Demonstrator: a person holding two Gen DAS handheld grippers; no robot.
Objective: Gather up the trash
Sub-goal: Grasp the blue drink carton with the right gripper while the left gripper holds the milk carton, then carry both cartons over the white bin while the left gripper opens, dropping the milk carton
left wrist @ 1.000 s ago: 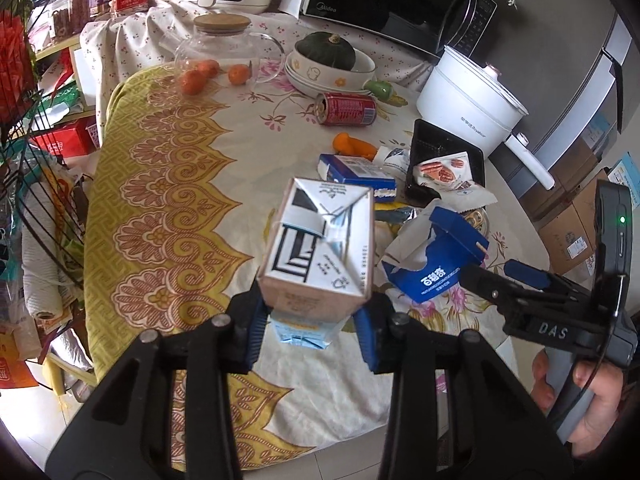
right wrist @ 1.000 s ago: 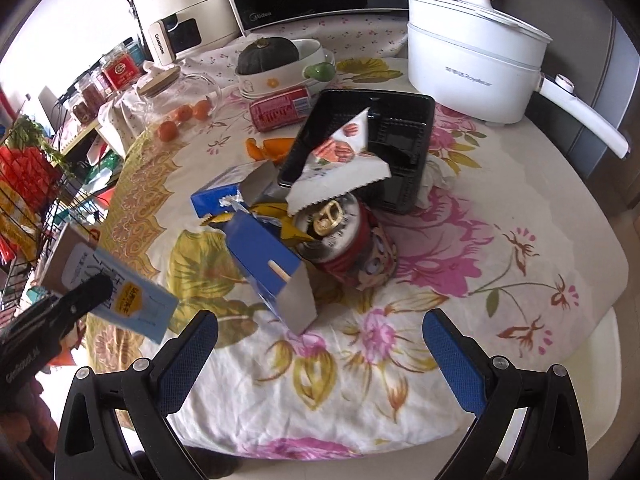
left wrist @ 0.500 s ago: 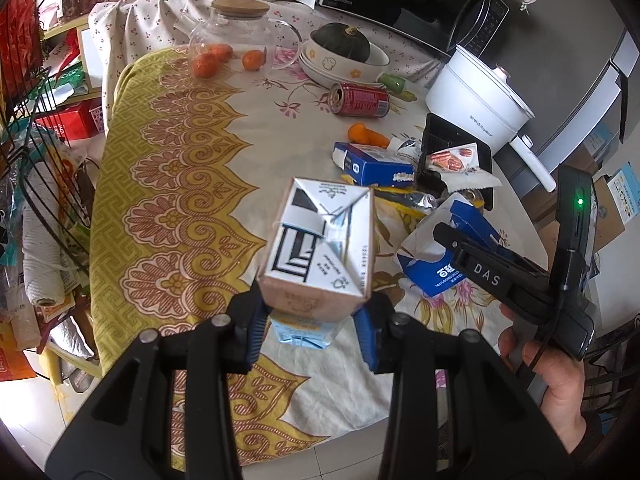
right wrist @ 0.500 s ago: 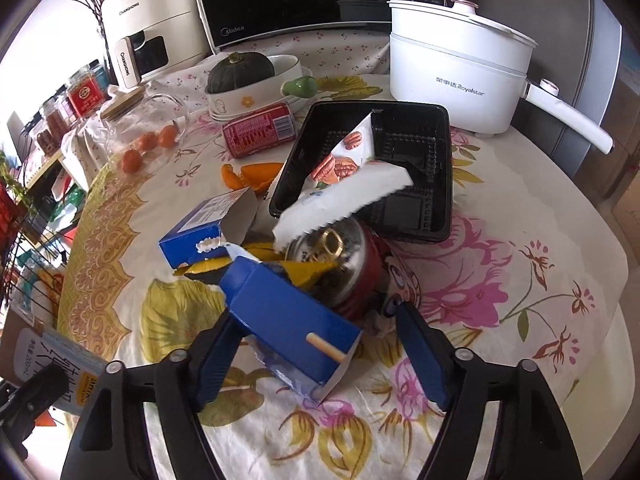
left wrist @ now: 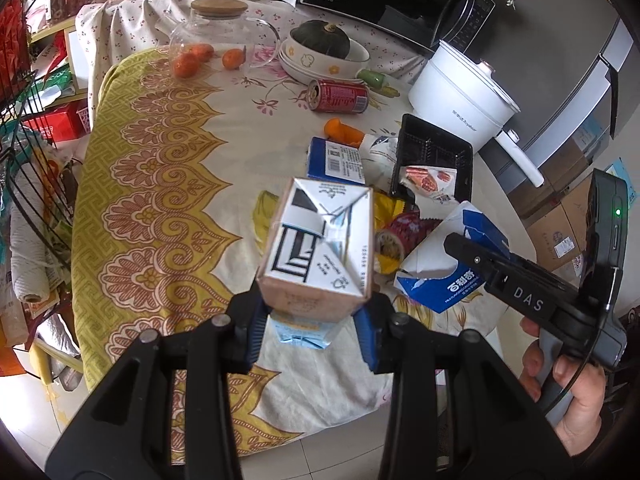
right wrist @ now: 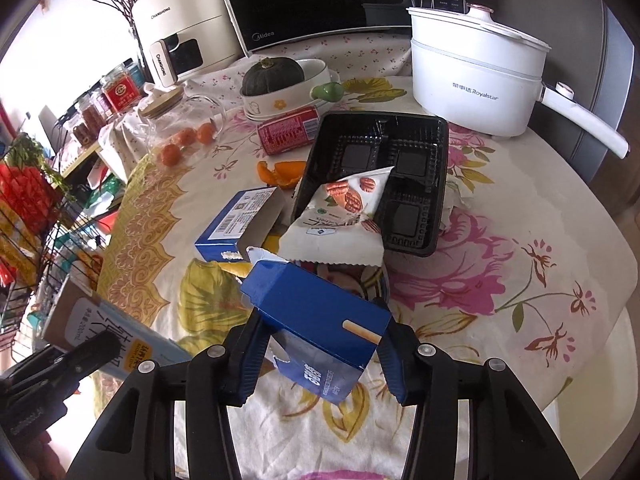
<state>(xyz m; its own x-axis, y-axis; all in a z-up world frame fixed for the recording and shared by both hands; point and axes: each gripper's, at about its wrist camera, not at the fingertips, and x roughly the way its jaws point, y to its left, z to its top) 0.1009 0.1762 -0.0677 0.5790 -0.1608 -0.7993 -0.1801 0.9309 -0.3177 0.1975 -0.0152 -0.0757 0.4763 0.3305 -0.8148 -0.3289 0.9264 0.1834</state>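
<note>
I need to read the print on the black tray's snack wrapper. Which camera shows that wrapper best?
Right wrist view: the snack wrapper lies large and central, draped over the black tray's near rim. In the left wrist view it looks small and distant.

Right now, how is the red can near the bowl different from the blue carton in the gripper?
The red can is round and metal; the blue carton is a torn-open paper box. The red can lies on its side on the tablecloth with nothing touching it; the blue carton is pinched in the right gripper, whose jaws have just been closing on it. The can is red, the carton blue and white. Both look like empty drink trash.
</note>
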